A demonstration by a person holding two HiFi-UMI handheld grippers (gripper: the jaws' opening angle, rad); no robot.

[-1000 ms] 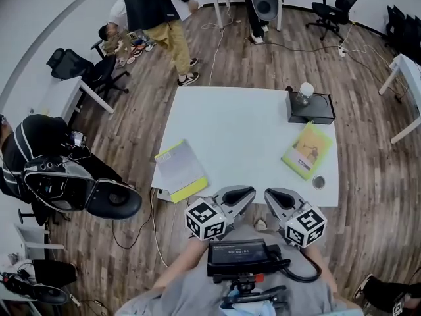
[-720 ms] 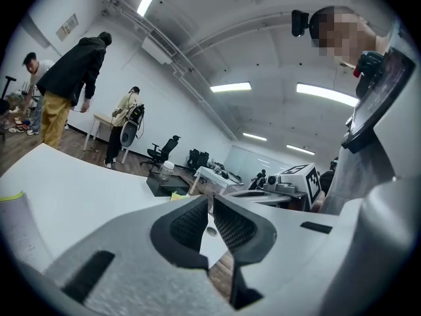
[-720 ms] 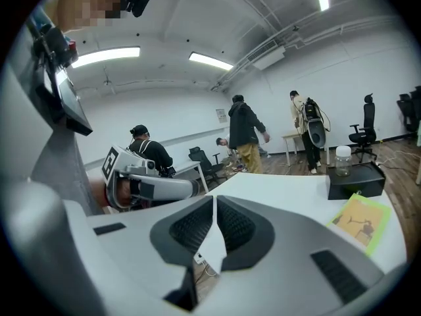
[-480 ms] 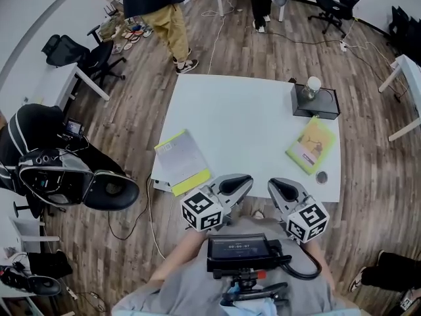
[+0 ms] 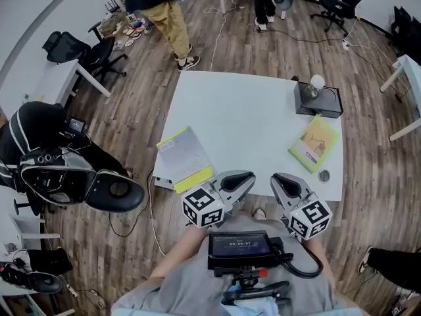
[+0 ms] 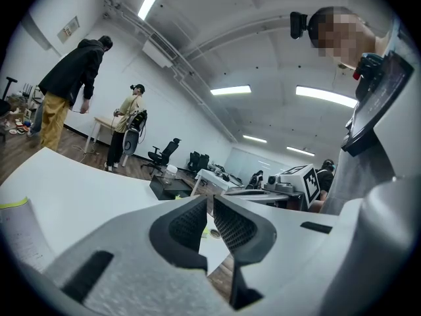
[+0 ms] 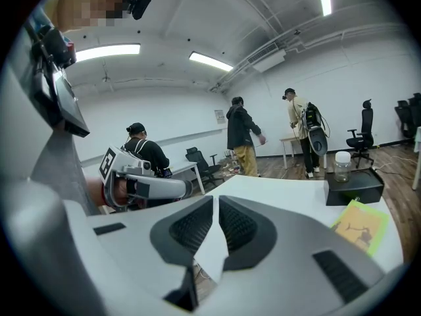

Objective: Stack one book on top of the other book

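Approaching the worktop [image 5: 243, 114] with both grippers shut together and empty; no book has yet been touched.

At the left of the frame the white-and-yellow book [image 5: 182, 158] is seen lying on the worktop's left edge, partly overhanging it. Below centre, the left gripper [image 5: 247, 176] and the right gripper [image 5: 278, 178] are held side by side at the near edge, each with its jaws pressed together on nothing. At the right the green book [image 5: 314, 143] lies flat below the black box [image 5: 320, 101]. Compared with a second ago, both grippers have been brought slightly forward towards the near edge, while the books are unmoved and well apart, so the stacking is judged only to be beginning.
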